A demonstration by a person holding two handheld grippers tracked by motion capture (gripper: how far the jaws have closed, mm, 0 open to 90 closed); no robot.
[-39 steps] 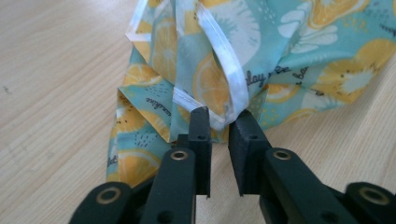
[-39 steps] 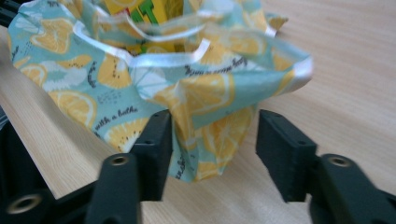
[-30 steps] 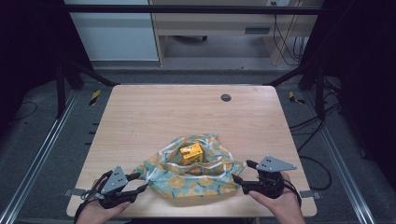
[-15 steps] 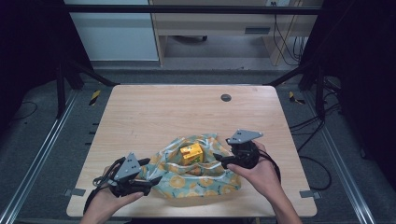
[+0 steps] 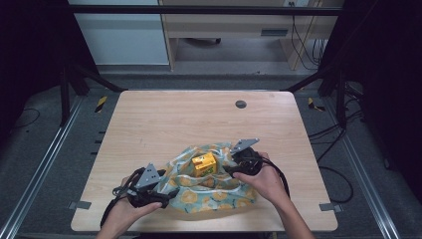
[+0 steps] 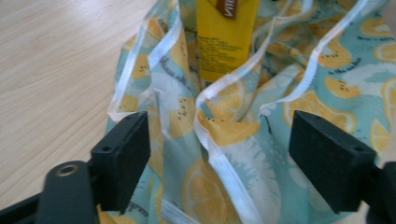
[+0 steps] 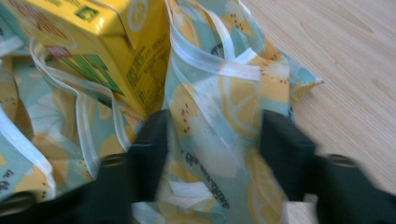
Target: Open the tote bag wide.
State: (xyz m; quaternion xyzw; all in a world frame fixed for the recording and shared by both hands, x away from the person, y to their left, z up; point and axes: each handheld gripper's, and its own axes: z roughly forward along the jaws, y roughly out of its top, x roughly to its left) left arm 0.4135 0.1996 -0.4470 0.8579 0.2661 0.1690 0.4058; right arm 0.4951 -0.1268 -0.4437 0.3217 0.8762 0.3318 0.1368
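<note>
High view has my right claw [image 5: 230,171] closing around a fold of the lemon-print cloth [image 5: 209,191] beside the yellow carton [image 5: 204,164] to wrap it, my left claw [image 5: 166,195] wide, releasing.

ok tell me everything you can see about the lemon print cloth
The cloth looks like thin teal fabric printed with yellow lemon slices and edged in white. It lies crumpled on the wooden table, bunched around an upright yellow carton. A fold stands between the right gripper jaws; the left gripper is open over another.
</note>
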